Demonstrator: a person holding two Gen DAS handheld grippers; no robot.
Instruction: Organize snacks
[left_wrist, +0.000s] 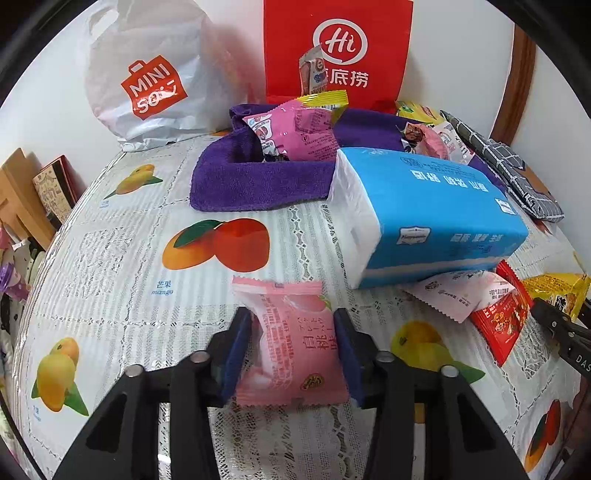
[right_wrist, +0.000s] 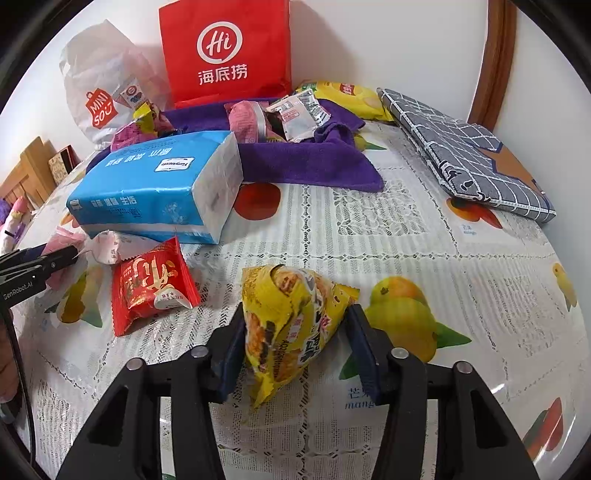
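We judge the main hazard to be loss of grip on both packets during carriage toward the purple towel (left_wrist: 258, 181), which appears to serve as the collecting place since several snack packets already lie heaped on it. The left gripper (left_wrist: 291, 347) has its jaws drawn in on the pink peach-flavour packet (left_wrist: 291, 343), pressing the two long sides of a puffed, air-filled wrapper; such film is slick and yields, so a quick swing could let it squirm out, and harder pressure could burst a seam. The right gripper (right_wrist: 295, 332) is likewise closed on a yellow snack packet (right_wrist: 291, 325), held crumpled and tilted with one corner hanging below the jaws; we expect that loose corner to catch on the lace tablecloth (right_wrist: 369, 240) if carried low. A second risk is the blue tissue pack (left_wrist: 424, 214), which stands just in front of the towel: a direct path from either tool could strike it or drag it. The red snack packet (right_wrist: 151, 284) and a white-pink packet (left_wrist: 454, 295) lie uncollected against the near side of the tissue pack, the white-pink one partly under it, and the right tool works close by them, so we note a chance of scattering. Relative to the towel, both held packets are well apart and nearer the cameras, each centred between its own tool's pads, appearing slightly raised off the cloth.
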